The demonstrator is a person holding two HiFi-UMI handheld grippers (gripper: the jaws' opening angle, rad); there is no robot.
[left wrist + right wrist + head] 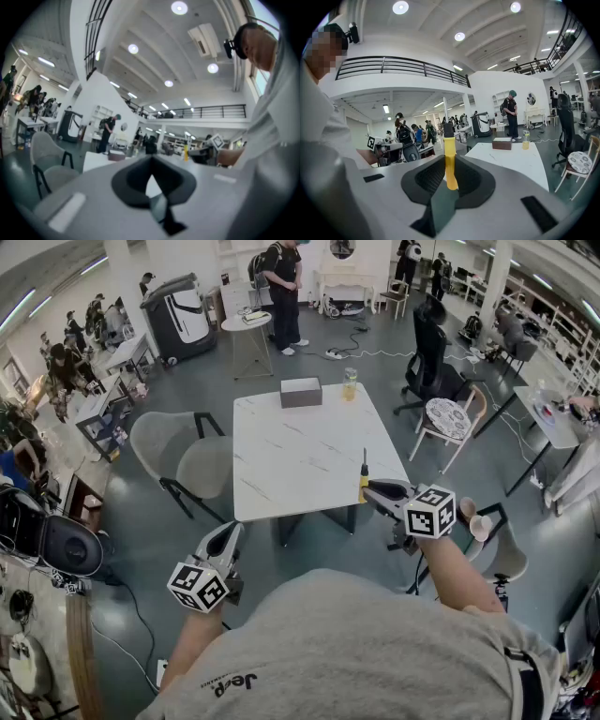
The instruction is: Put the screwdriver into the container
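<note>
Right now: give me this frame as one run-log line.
right gripper: jaws shut on screwdriver, upright | left gripper: jaws shut, empty | box: far end of table, screwdriver not yet in it

Yellow-handled screwdriver (364, 479) with a black shaft stands upright, clamped in the right gripper (373, 491) just off the worktop's (300, 456) right edge, near its front corner. The container (301, 391), a rectangular grey-brown box, sits mid far edge.

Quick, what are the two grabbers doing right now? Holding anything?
Left gripper: closed, holding nothing.
Right gripper: closed on the yellow-handled screwdriver, which stands upright.
</note>
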